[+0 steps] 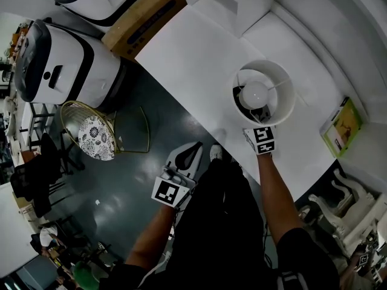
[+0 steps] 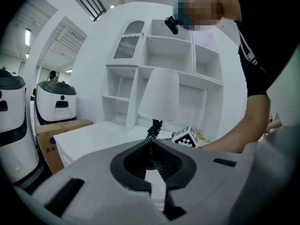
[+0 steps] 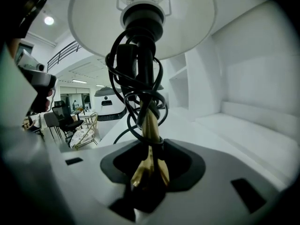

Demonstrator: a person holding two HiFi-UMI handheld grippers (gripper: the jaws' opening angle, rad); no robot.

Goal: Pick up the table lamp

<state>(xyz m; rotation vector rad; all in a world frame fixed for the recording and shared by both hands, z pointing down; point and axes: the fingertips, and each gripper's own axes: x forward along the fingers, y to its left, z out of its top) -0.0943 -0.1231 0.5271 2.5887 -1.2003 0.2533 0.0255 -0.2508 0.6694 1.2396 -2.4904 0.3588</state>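
Observation:
The table lamp [image 1: 264, 93] stands near the front edge of the white table [image 1: 193, 59]; from above I see its round white shade and bulb. My right gripper [image 1: 261, 132] reaches under the shade. In the right gripper view it [image 3: 150, 144] is shut on the lamp's gold stem [image 3: 151, 125], which has a black cord [image 3: 136, 86] wound around it below the shade [image 3: 187, 18]. My left gripper [image 1: 192, 153] hangs off the table over the dark floor, shut and holding nothing. The left gripper view shows its jaws [image 2: 151, 142] closed, with the lamp [image 2: 159, 95] beyond.
A green-yellow box [image 1: 341, 125] lies on the table to the right of the lamp. Left of the table stand a cardboard box [image 1: 142, 20], two white machines [image 1: 60, 62] and a gold wire chair [image 1: 97, 135]. White shelving [image 2: 159, 55] rises behind the lamp.

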